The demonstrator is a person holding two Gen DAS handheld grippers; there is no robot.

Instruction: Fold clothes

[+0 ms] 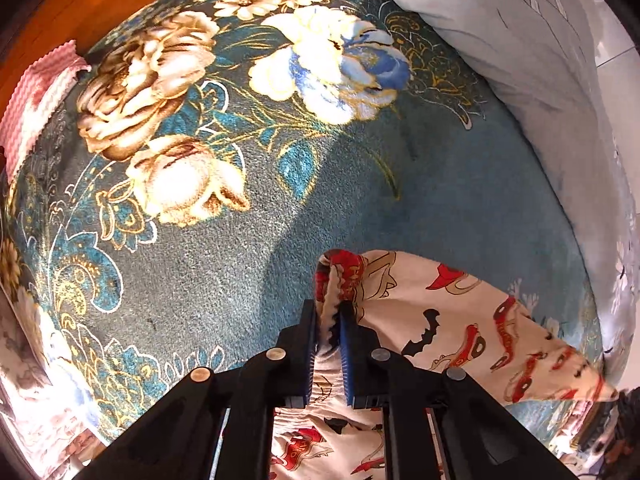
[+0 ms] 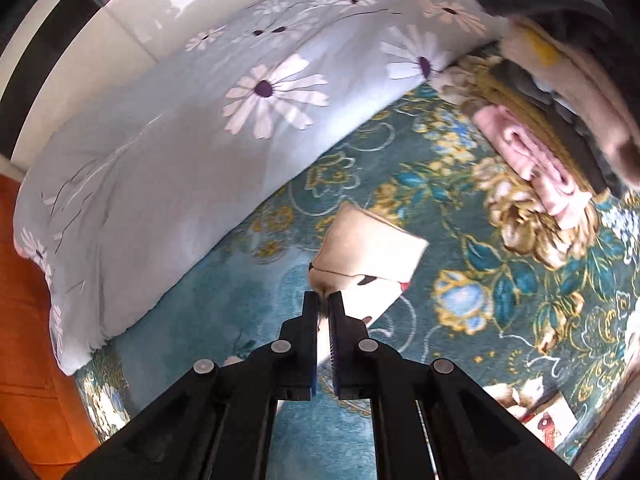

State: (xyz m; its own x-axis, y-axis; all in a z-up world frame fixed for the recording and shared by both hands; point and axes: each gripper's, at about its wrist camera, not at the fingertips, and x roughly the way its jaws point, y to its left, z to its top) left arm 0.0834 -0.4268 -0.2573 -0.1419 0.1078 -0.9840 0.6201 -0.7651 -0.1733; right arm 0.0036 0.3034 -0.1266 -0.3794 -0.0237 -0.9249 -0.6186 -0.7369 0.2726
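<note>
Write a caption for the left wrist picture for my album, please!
Left gripper pinches a cream garment printed with red cars above a teal flowered blanket.

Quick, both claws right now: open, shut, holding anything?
Left claw: shut on the cartoon-print garment, pinching its edge.
Right claw: shut on a corner of the same cream printed fabric.

A teal blanket (image 1: 224,264) printed with large cream and blue flowers covers the bed. Along 1 edge of it lies a pale blue quilt (image 2: 152,168) with white daisies. Beyond the bed's edge an orange-brown wooden floor (image 2: 24,344) shows, and glossy white panels (image 2: 132,4) stand behind the quilt. Bright sunlight falls in patches across the blanket's flowers.
</note>
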